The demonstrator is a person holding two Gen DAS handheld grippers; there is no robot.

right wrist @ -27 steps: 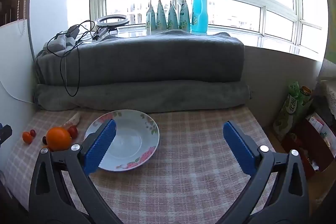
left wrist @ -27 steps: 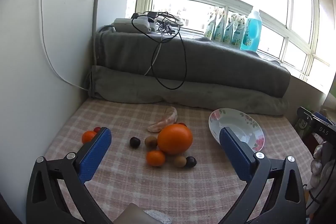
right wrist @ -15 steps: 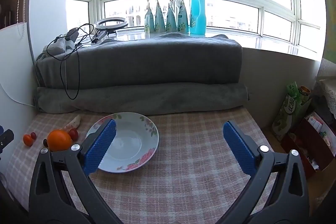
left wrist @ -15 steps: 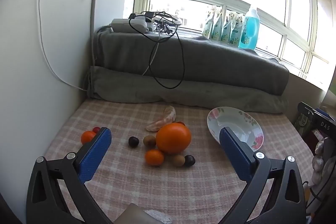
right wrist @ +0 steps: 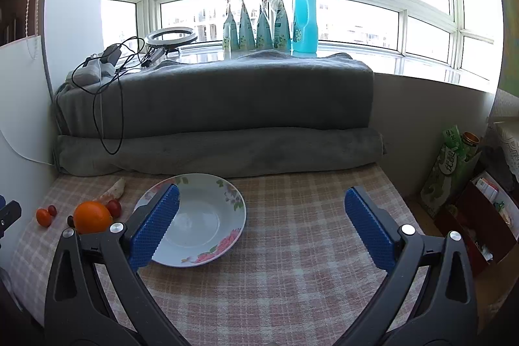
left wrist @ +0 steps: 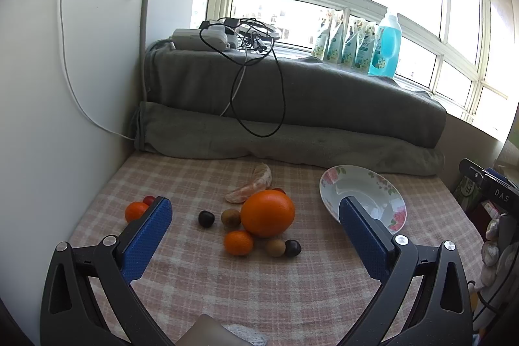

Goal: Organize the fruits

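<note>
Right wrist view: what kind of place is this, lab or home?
Most likely a home, a bay-window nook. Folded grey blankets lie against the sill, a blue detergent bottle stands at the window, and a floral white plate sits on a pink checked cloth.

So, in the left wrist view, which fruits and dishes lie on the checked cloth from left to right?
Small orange tangerine → dark round plum → brown kiwi → large orange → white floral plate.
</note>
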